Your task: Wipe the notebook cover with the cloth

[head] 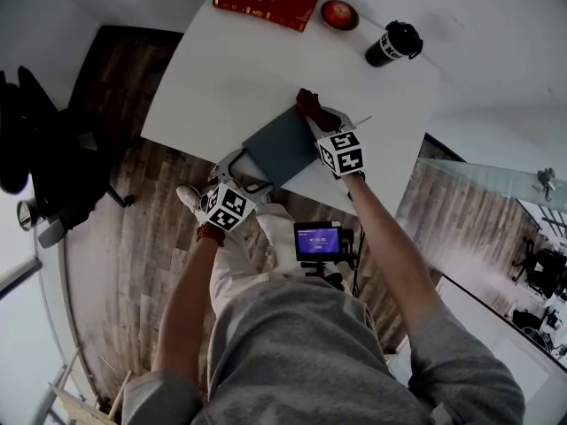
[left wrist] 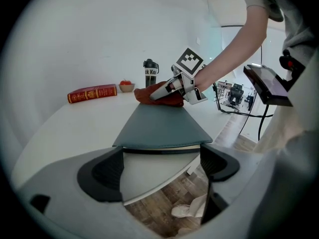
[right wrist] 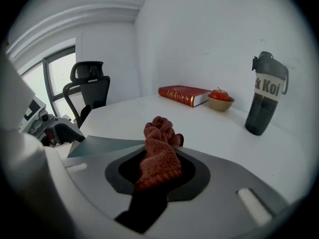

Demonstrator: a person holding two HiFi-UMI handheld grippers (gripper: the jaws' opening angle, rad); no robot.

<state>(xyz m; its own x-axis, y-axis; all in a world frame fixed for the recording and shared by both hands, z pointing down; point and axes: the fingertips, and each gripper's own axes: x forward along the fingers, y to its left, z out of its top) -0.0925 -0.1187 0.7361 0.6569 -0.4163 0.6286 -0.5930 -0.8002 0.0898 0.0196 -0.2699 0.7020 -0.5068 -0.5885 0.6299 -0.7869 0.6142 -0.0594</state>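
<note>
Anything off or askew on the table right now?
Nothing spilled or damaged. Only the grey notebook sits skewed at the table's near edge; the cloth is bunched in the right gripper.

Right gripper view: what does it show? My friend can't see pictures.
The right gripper holds a reddish knitted cloth at the edge of a grey notebook on a white table. Behind are a red book, a bowl of red fruit and a dark bottle.
</note>
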